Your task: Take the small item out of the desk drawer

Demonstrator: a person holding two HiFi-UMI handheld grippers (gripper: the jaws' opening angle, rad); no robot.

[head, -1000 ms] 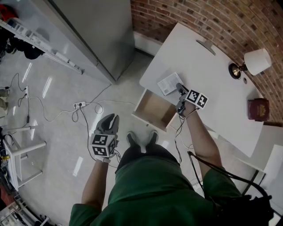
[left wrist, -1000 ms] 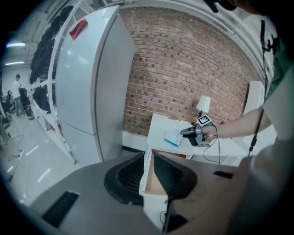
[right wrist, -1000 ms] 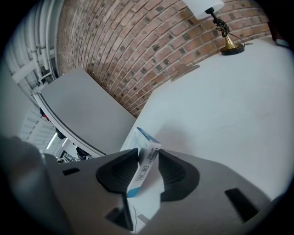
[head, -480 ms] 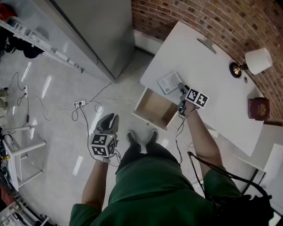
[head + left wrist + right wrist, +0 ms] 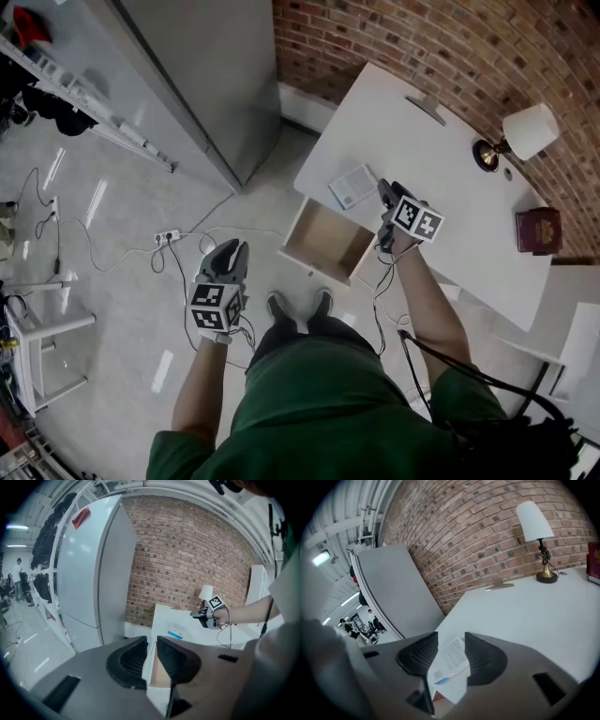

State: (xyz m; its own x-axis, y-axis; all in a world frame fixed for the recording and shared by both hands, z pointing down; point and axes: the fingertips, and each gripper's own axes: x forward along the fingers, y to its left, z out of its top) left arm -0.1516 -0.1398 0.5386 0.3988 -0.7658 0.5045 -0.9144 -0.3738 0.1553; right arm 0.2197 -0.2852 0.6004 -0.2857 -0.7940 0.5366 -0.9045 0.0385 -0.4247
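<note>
Item: small flat white box (image 5: 354, 186) with fine print and a blue stripe. It lies on the desk (image 5: 450, 187) top by the front-left corner, so it is already out of the drawer.
Handling: I judge it light thin card, stiff enough to lift but easily dented. Lying flat, it is best taken across its two narrow sides with a gentle pinch.
Right gripper (image 5: 451, 644): I hold it just above the box. Its jaws are spread and have just been closing a little, and the pads press on nothing.
Drawer (image 5: 323, 242): pulled open under the front edge, and what shows of its bottom is bare.
Left gripper (image 5: 151, 641): over the floor, well apart from the desk, with a narrow gap and nothing in it.
Around: lamp (image 5: 525, 131) and dark red box (image 5: 537, 228) stand at the far right end, neither in my way. A grey cabinet (image 5: 216, 75) stands to the left.
</note>
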